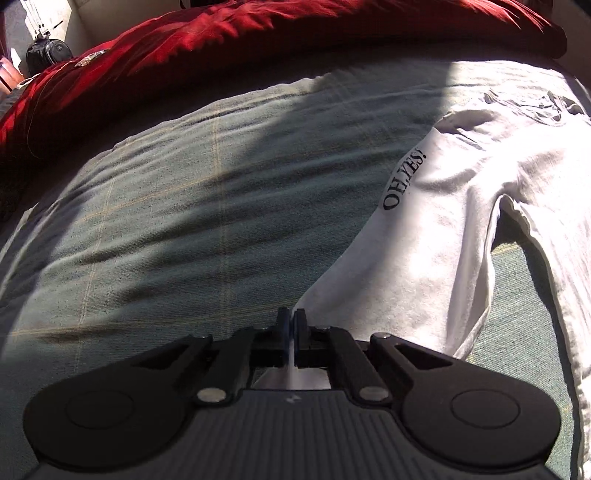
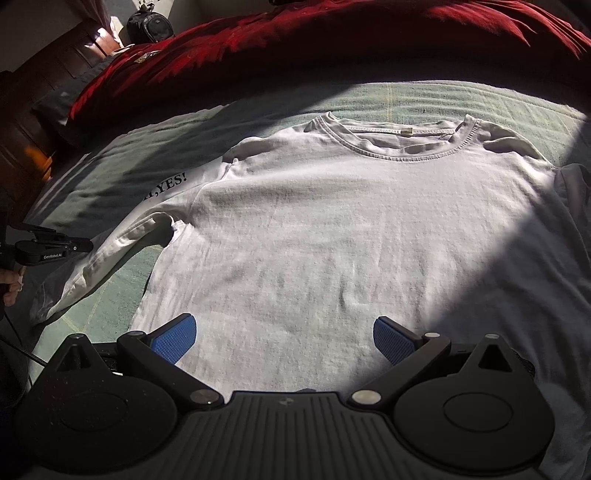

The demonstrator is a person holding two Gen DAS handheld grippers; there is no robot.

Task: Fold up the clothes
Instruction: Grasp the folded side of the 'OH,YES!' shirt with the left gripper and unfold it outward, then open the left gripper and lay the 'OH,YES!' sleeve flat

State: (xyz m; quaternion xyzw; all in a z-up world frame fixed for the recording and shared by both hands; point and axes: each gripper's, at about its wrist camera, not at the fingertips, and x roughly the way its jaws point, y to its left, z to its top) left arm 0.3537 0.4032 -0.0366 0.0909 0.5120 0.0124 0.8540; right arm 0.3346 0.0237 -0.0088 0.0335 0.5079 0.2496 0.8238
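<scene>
One shirt (image 2: 314, 229) flat on bed (image 1: 166, 203), collar toward red duvet (image 2: 332, 33).
Left gripper (image 1: 293, 325) pinches sleeve (image 1: 369, 266) end, sleeve stretched sideways; right gripper (image 2: 284, 339) spread above hem, long axis running away from it.

One shirt, two grippers, one bed's worth of covers

Counted across both views: one white T-shirt (image 2: 325, 229) at the centre, with one printed sleeve (image 2: 173, 192) showing at 9 o'clock and one neck label (image 2: 406, 132) at 12 o'clock; one green bedcover (image 1: 184, 206) under it; one red blanket (image 2: 332, 40) from 10 to 2 o'clock; one black bag (image 2: 149, 24) at 11 o'clock; two grippers, the left gripper (image 2: 90, 244) at 9 o'clock and the right gripper (image 2: 284, 339) at 6 o'clock, each with two fingers; one hand (image 2: 11, 286).
</scene>
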